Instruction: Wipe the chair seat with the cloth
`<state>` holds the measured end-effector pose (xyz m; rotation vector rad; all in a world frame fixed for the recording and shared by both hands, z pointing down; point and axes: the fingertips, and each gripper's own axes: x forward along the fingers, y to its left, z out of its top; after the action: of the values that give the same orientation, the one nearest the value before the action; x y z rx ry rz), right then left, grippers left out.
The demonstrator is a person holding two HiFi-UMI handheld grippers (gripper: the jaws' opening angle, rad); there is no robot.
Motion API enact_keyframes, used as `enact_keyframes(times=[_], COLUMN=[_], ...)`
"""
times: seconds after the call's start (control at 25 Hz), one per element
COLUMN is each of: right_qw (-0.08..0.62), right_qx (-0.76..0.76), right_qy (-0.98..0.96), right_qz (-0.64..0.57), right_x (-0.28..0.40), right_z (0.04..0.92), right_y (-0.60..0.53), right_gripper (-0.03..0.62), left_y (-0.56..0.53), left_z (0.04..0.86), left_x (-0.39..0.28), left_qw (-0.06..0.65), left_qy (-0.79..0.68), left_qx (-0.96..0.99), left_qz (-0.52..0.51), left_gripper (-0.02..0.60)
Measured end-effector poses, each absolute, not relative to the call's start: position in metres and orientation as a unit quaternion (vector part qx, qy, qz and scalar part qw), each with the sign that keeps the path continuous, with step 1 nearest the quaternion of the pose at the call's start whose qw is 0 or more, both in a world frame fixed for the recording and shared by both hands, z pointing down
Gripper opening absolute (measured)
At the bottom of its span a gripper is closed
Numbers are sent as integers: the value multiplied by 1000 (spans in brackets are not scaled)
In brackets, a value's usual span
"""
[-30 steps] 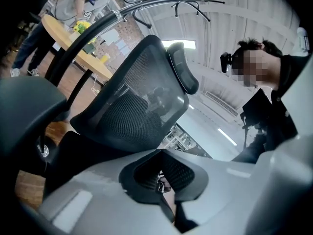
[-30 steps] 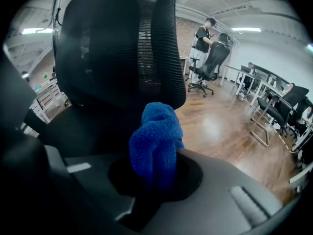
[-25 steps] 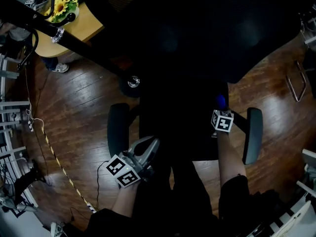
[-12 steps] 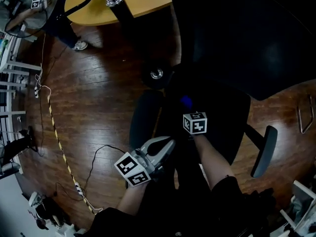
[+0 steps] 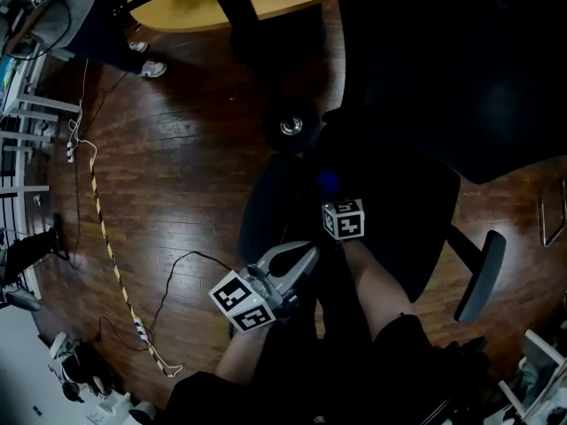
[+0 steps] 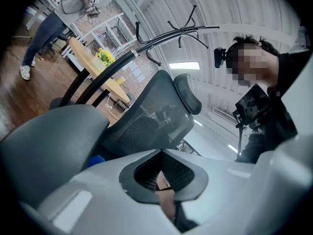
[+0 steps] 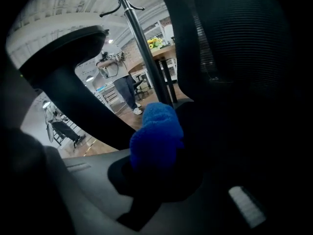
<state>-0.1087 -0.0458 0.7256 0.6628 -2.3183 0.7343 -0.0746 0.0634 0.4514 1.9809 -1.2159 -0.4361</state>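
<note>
Update on the wipe pass. Carried the blue cloth (image 5: 329, 181) across the chair seat (image 5: 403, 215) with the right gripper (image 5: 333, 195) over the last second. Started just beside the right armrest (image 5: 479, 275), now sits near the left armrest (image 5: 264, 206), toward the rear of the seat. Head camera swung too, so judged against the armrests only. Barely shifted in the last half second, so likely end of stroke. Clamped tight on the cloth, wad bunched between the jaws and sticking out past the tips. Can't confirm contact with the seat surface, too dark. Reads as one crosswise stroke along the rear strip; middle and front probably still to do.

Left gripper (image 5: 299, 264): parked at the front left corner of the seat, same spot as before, closed with nothing between the pads. No part in the wipe so far.

Room:
- Left travel nearly used up, armrest just beside the cloth.
- Open seat to the right, all the way to the right armrest.
- Backrest (image 5: 443, 69) close behind, so little room rearward.
- Free pull toward the front edge, apart from the person's legs and the idle left gripper near that corner.

Next, as a guess: step one strip forward and sweep back right. Worth watching for the wad snagging on the left armrest.
</note>
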Motion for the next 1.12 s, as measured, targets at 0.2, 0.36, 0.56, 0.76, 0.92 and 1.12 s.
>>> enact_keyframes(times=[0.2,0.36,0.56,0.76,0.92,1.12], right_qw=[310,323,339,341,316,322], right_qx=[299,358,446,510,538,539], right_qy=[-854,-826,-772,-733,-721,-718], right_qz=[292,292,300,295,302,301], right_x=[-44,36,156,246,291,292], right_z=[732,742,743,727,720,723], right_y=[-61,-76,-83,-86,-83,-83], right_gripper=[35,35,35,35,35,35], left_y=[56,51,41,30,26,27], left_z=[447,449,454,453,452,455], left_x=[-54,-36,-18,3,25,29], left_qw=[380,383,389,389,389,392], left_qy=[-456,-435,-401,-379,-357,-353], left_qx=[789,803,821,833,845,845], left_qz=[-157,-141,-120,-103,-90,-85], left_gripper=[2,2,2,2,2,2])
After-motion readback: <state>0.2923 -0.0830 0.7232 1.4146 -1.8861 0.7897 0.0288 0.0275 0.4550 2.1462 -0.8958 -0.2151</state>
